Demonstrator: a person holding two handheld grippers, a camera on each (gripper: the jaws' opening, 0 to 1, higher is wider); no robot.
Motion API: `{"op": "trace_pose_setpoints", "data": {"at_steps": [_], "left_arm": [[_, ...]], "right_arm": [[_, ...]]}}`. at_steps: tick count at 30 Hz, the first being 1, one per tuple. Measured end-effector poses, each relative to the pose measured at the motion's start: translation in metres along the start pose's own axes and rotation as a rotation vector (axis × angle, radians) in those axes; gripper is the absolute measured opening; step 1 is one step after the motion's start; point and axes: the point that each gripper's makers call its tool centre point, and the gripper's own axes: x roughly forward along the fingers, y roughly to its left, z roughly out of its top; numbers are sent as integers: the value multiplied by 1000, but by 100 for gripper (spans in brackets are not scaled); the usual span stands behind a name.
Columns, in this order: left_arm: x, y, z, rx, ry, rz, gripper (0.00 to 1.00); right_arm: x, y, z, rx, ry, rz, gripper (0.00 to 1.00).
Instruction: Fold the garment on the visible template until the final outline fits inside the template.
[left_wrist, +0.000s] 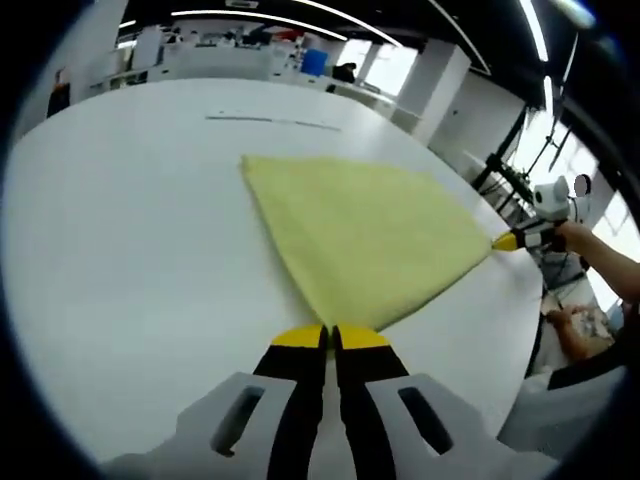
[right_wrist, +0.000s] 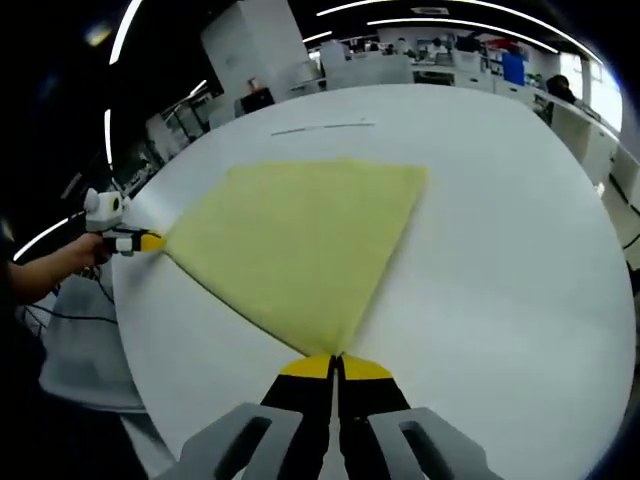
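Left claw (left_wrist: 329, 338), in the left gripper view, is clenched on one corner of the yellow garment (left_wrist: 365, 240), which lies spread flat on the white table (left_wrist: 120, 260); the right claw (left_wrist: 508, 241) pinches the opposite corner at the table's far edge, held by a person's hand (left_wrist: 578, 238). In the right gripper view, the right claw (right_wrist: 336, 366) is clenched on its garment (right_wrist: 300, 245) corner, the left claw (right_wrist: 150, 241) gripping the far corner, with a thin dark line (right_wrist: 322, 127) on the table (right_wrist: 500, 260) beyond.

Right gripper (right_wrist: 336, 362) jaws closed on yellow garment (right_wrist: 300, 240) corner; left gripper (right_wrist: 150, 241) pinches opposite corner; white table (right_wrist: 500, 250).
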Motion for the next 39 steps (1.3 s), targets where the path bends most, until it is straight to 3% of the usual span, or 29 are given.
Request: {"op": "trace_pose_setpoints", "data": {"at_steps": [17, 24, 32, 39], "left_arm": [[-6, -3, -9, 43, 6, 24, 1], [-9, 1, -7, 53, -8, 53, 7], [-13, 2, -4, 53, -36, 70, 22], [-20, -9, 11, 79, -89, 62, 36]], "right_arm": [[-5, 7, -11, 18, -14, -12, 0], [-5, 5, -10, 21, -22, -30, 0], [-6, 14, -4, -17, -43, -27, 27], [-13, 32, 10, -48, -92, 18, 45]]}}
